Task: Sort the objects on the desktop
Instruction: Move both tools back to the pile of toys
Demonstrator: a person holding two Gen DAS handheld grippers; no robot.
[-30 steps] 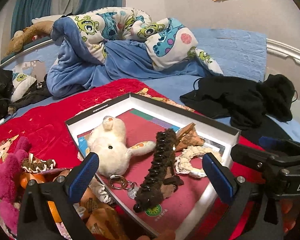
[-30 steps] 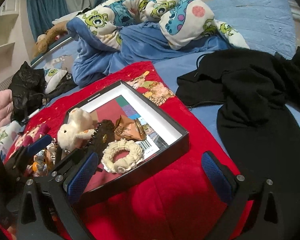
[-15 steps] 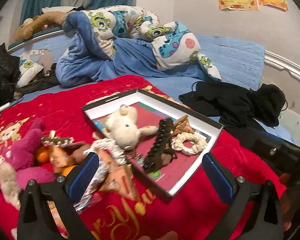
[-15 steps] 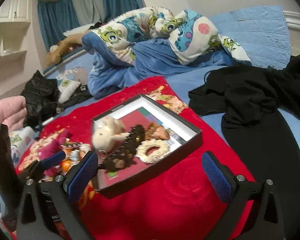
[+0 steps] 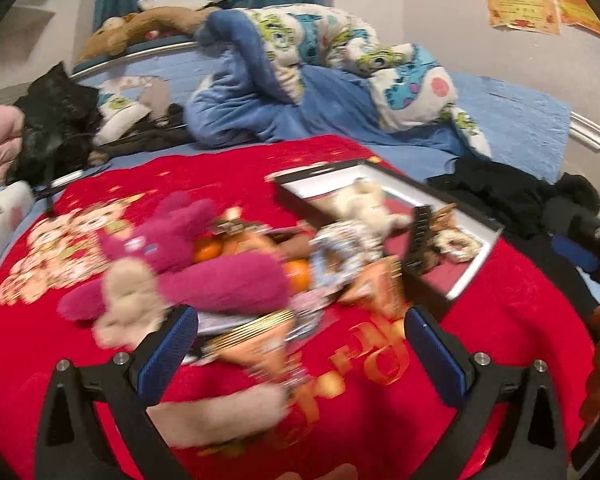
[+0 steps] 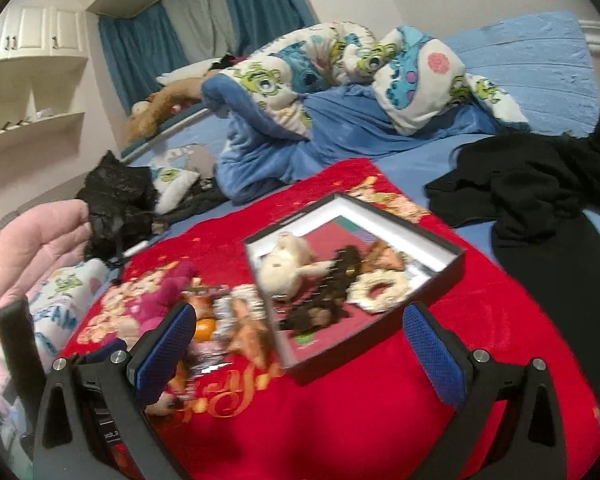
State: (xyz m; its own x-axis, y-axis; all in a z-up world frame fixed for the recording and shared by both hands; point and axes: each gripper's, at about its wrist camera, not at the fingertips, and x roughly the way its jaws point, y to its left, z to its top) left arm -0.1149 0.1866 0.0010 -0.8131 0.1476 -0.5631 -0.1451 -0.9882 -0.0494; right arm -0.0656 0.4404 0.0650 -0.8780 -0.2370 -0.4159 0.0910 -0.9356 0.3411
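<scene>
Underneath, spread across a blue-sheeted bed [image 6: 540, 60], a plush red blanket [image 6: 340, 420] with gold script, blurred past reading, and cartoon figures; beyond, a crumpled blue-and-white cartoon-print duvet [image 6: 340, 64]; to the right, a limp black garment [image 6: 540, 184]; centred on the blanket, a shallow rectangular black-walled box [image 6: 380, 364] with white inner rim, holding a cream plush rabbit [image 6: 286, 266], a dark bristly strip [image 6: 332, 284], a cream knitted ring [image 6: 376, 290] and a brown wrapper [image 6: 384, 258]; left of the box, a loose heap: fuzzy magenta plush toy [image 5: 204, 264], smooth oranges [image 5: 298, 276], crinkly packets [image 5: 380, 284]; nearest, left gripper [image 5: 300, 354] and right gripper [image 6: 298, 350], blue textured pads spread wide, clasping nothing.
</scene>
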